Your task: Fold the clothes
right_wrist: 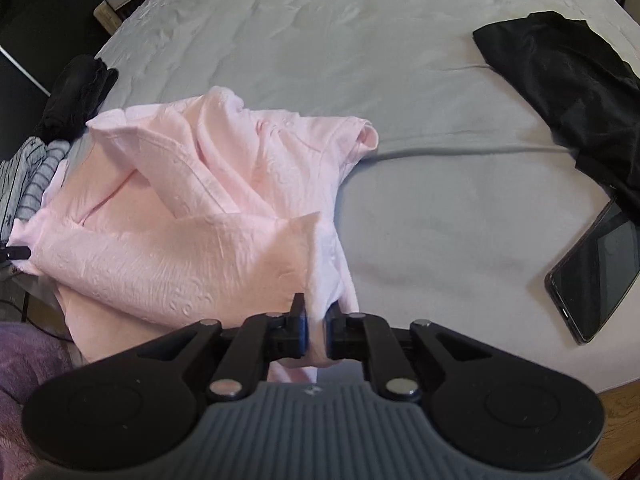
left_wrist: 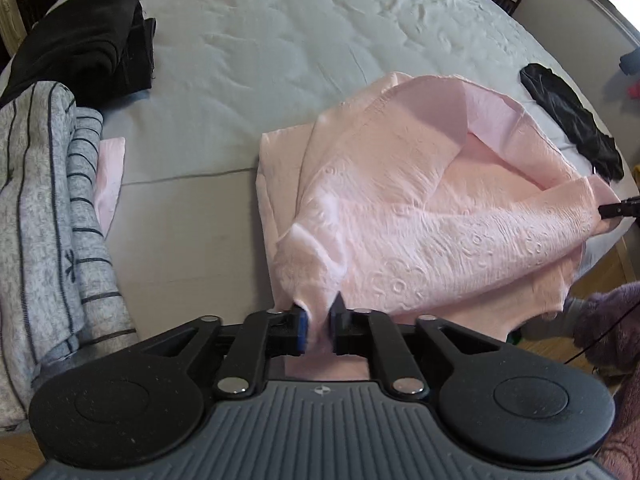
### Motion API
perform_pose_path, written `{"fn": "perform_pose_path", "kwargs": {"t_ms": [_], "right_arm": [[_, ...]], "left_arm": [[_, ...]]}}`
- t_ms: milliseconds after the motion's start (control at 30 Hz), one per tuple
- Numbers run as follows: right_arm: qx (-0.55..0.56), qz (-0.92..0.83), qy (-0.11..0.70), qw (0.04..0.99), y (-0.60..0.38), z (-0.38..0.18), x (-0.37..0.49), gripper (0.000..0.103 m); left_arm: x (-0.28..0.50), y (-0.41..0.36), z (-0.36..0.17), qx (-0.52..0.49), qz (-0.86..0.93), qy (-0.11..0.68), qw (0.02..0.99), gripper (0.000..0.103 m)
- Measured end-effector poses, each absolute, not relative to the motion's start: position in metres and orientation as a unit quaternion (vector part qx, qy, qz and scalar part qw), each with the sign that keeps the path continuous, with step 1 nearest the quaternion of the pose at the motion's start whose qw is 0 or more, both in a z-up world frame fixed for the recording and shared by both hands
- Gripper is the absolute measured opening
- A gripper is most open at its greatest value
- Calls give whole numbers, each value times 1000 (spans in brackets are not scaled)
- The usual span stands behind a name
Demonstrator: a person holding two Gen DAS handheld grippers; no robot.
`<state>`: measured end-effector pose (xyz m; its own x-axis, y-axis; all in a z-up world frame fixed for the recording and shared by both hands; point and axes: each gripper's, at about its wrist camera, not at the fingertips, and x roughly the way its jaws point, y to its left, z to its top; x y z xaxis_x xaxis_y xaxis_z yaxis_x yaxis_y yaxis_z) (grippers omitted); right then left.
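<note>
A pale pink embossed garment (left_wrist: 420, 200) lies partly folded over itself on the grey bed sheet (left_wrist: 260, 60), near the front edge. My left gripper (left_wrist: 318, 312) has the garment's near left corner between its jaws, which stand slightly apart, and the cloth hangs loosely in the gap. In the right wrist view, my right gripper (right_wrist: 316, 312) holds its jaws a little apart around the other near corner of the pink garment (right_wrist: 180, 220). Each gripper's tip shows at the far side of the other's view: the right gripper (left_wrist: 616, 210) and the left gripper (right_wrist: 18, 254).
A grey striped stack (left_wrist: 40, 200) and a black folded pile (left_wrist: 80, 48) sit at the bed's left. A black garment (right_wrist: 560, 92) and a dark phone (right_wrist: 592, 276) lie to the right. A purple fluffy sleeve (left_wrist: 612, 320) is near the bed's edge.
</note>
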<state>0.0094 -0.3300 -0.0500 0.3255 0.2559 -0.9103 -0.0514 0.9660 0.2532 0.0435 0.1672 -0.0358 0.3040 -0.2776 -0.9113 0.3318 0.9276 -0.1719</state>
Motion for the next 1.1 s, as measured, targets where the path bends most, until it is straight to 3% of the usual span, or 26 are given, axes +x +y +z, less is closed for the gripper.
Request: {"fn": "perform_pose_path", "kwargs": {"t_ms": [33, 67, 100, 333, 500, 933, 967, 1033, 1067, 1100], "right_arm": [[82, 93, 569, 813, -329, -47, 8, 54], [75, 91, 560, 820, -328, -42, 7, 63], [67, 91, 552, 826, -328, -36, 6, 63], [69, 116, 491, 861, -317, -4, 16, 62], [7, 183, 477, 859, -270, -5, 27, 62], [-171, 277, 503, 801, -196, -56, 41, 61], [-175, 275, 510, 796, -197, -60, 43, 57], [-173, 275, 529, 784, -200, -65, 44, 32], [-166, 276, 540, 778, -202, -67, 45, 14], [-161, 279, 544, 774, -204, -67, 44, 12]], "left_arm": [[41, 168, -34, 30, -192, 559, 806, 28], [35, 171, -32, 33, -195, 554, 808, 43], [33, 172, -28, 34, -195, 546, 814, 49], [27, 151, -12, 58, -222, 488, 842, 49], [25, 112, -22, 123, -270, 478, 827, 49], [35, 59, -75, 258, -325, 487, 769, 49], [38, 61, -76, 256, -325, 495, 764, 45], [42, 64, -79, 246, -329, 516, 752, 29], [42, 66, -80, 241, -331, 527, 745, 21], [41, 68, -80, 238, -333, 534, 740, 14]]}}
